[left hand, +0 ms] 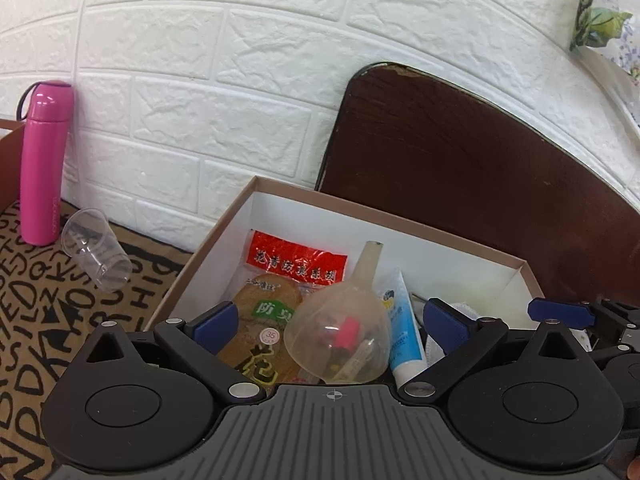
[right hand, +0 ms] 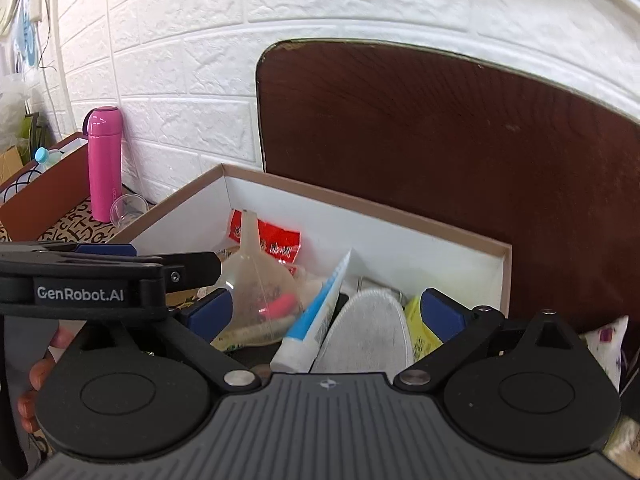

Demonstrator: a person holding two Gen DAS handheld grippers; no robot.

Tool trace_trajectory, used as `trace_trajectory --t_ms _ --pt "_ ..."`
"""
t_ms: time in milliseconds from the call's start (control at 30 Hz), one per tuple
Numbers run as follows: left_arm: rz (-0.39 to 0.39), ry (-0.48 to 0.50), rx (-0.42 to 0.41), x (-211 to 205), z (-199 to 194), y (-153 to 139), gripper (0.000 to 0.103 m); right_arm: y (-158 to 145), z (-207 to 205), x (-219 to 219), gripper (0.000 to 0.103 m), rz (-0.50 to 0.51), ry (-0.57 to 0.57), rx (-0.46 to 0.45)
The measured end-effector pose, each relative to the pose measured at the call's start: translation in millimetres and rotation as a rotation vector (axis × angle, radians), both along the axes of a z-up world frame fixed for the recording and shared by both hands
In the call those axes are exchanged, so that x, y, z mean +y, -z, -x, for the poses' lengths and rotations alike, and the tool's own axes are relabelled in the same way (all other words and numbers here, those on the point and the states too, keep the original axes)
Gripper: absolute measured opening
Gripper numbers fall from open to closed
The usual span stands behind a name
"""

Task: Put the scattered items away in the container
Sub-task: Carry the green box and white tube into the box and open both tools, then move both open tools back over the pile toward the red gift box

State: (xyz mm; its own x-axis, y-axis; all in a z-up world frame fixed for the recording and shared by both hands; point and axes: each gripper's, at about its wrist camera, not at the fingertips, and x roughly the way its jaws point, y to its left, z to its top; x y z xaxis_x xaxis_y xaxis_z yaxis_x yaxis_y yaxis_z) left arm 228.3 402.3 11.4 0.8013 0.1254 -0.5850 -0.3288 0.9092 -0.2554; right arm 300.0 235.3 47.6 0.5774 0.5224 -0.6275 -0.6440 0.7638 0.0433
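I hold both the left gripper (left hand: 334,322) and right gripper (right hand: 326,314) spread wide and empty over the box (left hand: 208,240), where the funnel (left hand: 340,332) lies, a clear cup (left hand: 96,248) and pink bottle (left hand: 42,164) left outside.

Clear funnel (left hand: 338,340) inside open cardboard box (left hand: 400,216)

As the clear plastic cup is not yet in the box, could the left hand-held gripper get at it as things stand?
Probably yes: the left hand-held gripper is open and holds nothing, and the clear plastic cup lies uncovered on the lettered mat outside the box.
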Motion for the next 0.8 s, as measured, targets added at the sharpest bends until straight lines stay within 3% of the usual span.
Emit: trace_trajectory --t_ms 367,567,800 --pt "-0.013 0.01 -0.016 -25 17 -20 0.103 -17 18 -15 0.101 -0.022 -0.023 0.005" --pt "-0.033 0.036 -0.061 -61 48 -37 0.103 -32 43 -39 0.102 -0.033 -0.048 0.019" --pt "0.003 0.143 -0.134 -129 101 -31 0.103 -32 122 -99 0.103 -0.098 -0.062 -0.138"
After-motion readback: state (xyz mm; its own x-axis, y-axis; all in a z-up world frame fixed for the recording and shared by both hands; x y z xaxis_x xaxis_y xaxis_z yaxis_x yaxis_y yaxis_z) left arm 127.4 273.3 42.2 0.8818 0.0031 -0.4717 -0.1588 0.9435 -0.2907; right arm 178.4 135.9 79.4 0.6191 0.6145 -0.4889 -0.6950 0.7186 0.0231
